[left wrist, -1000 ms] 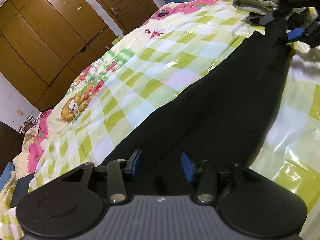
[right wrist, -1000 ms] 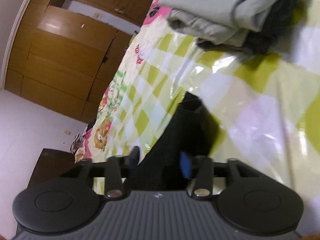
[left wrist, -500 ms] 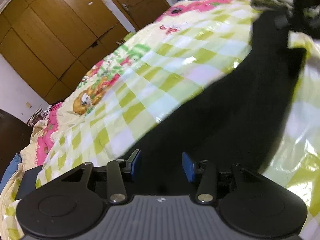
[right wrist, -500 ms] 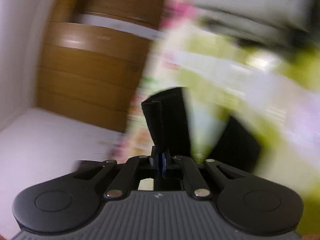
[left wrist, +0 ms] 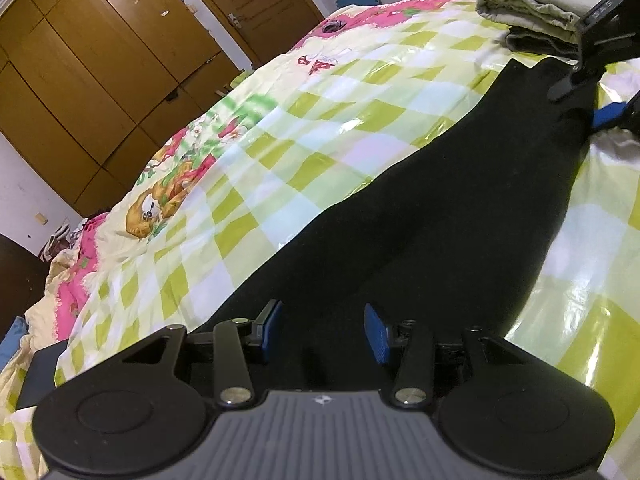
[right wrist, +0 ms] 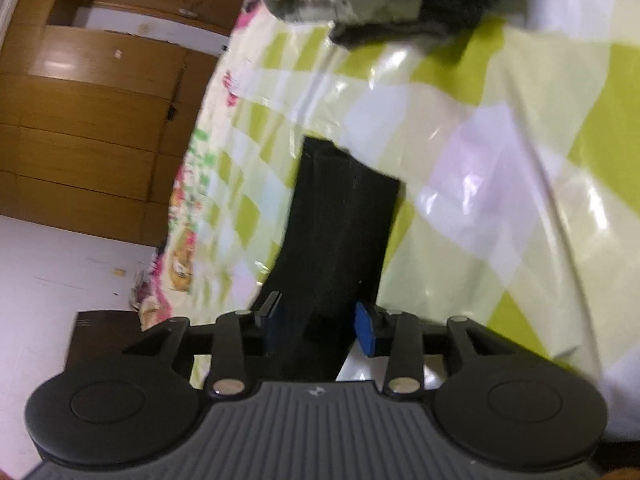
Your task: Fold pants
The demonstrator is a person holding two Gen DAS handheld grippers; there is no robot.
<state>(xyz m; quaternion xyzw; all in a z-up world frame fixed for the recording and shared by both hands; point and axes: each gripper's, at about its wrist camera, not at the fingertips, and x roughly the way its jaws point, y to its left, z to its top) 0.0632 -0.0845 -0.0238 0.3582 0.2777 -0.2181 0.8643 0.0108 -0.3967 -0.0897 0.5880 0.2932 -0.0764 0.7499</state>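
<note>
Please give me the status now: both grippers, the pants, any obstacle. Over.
Left gripper open, right gripper open, both over the pants. Pants flat on bed. Clothes pile beyond them.

Your bed [left wrist: 360,128] has a checked cover. Black pants [left wrist: 440,220] and folded clothes [left wrist: 528,12] lie on it.
</note>
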